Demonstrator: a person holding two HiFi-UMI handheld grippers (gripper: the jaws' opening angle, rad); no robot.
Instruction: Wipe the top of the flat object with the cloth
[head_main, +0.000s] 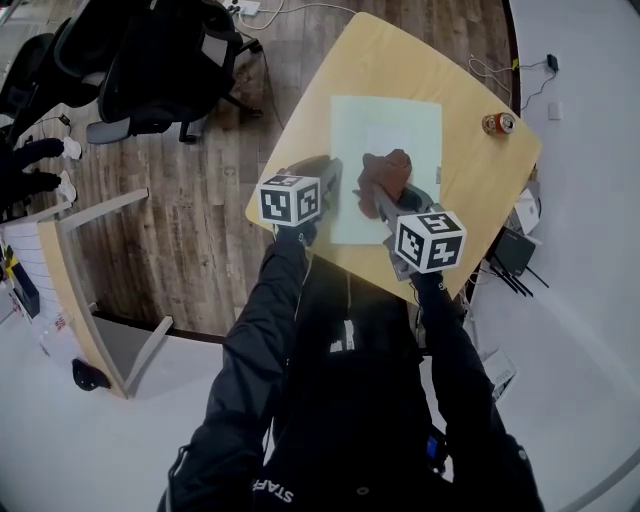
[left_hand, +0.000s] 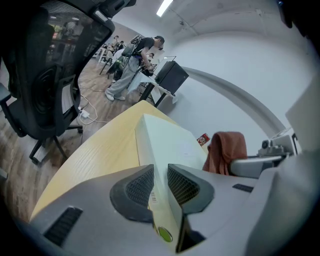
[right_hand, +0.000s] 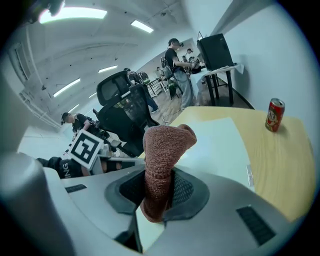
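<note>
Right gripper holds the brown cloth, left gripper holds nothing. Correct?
Not quite: the left gripper is shut on the near edge of the pale green flat object, as the left gripper view shows. The right gripper does hold the brown cloth.

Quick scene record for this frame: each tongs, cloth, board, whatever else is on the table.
left tongs: shut on the board's left edge, near end
right tongs: shut on cloth
cloth: brown, bunched, held over the board; contact unclear
board: pale green, flat on the table
can: red, upright, far right of the table, apart from the board
table: light wood
</note>
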